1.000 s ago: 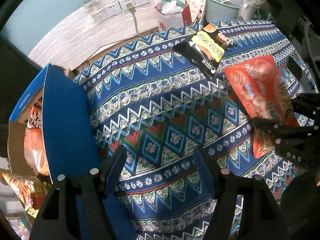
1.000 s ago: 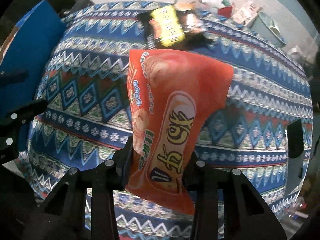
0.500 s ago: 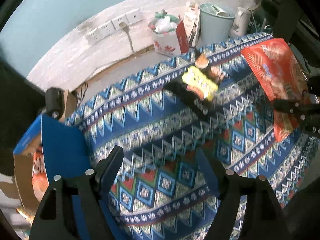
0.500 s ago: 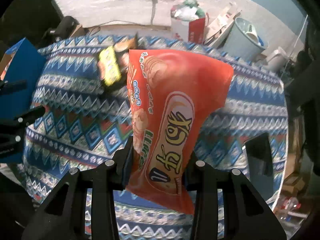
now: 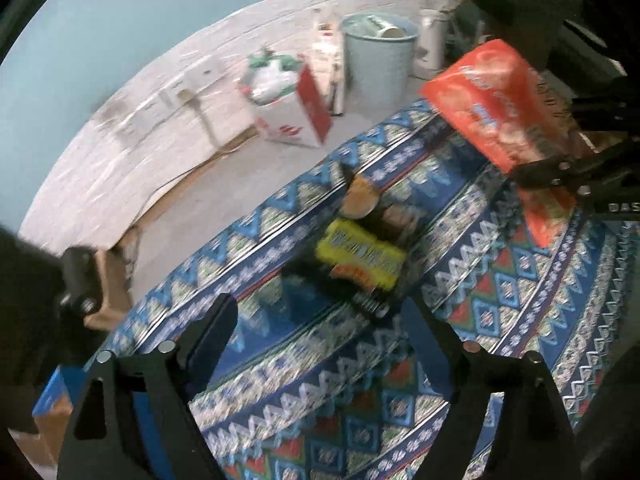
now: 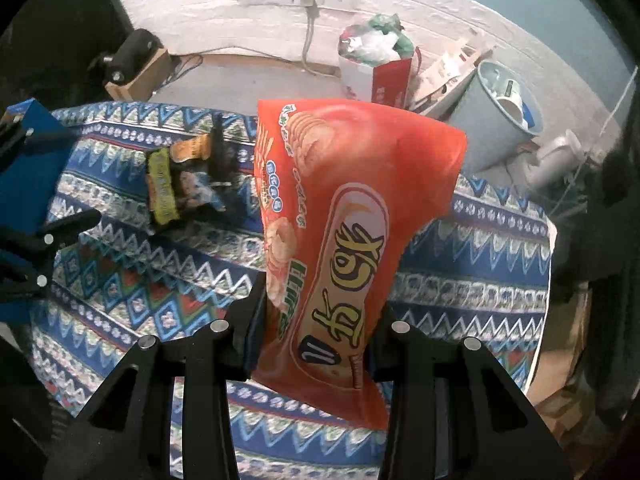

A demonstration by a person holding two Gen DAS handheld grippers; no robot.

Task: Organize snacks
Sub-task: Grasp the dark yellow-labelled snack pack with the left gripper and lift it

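The right gripper (image 6: 316,340) is clamped on the lower end of the orange snack bag (image 6: 352,216), carried clear above the patterned tablecloth (image 6: 460,248). The left gripper (image 5: 320,344), whose jaws have just been opening and stand wide with nothing between them, hangs over the black-and-yellow snack pack (image 5: 360,260) lying near the cloth's far edge. Next it likely must descend and close on that pack, while the orange bag goes toward the blue box (image 6: 24,168) at the left edge.

Glossy plastic orange snack bag (image 6: 352,216) — woven patterned tablecloth (image 6: 472,264) below — matt black plastic jaws.
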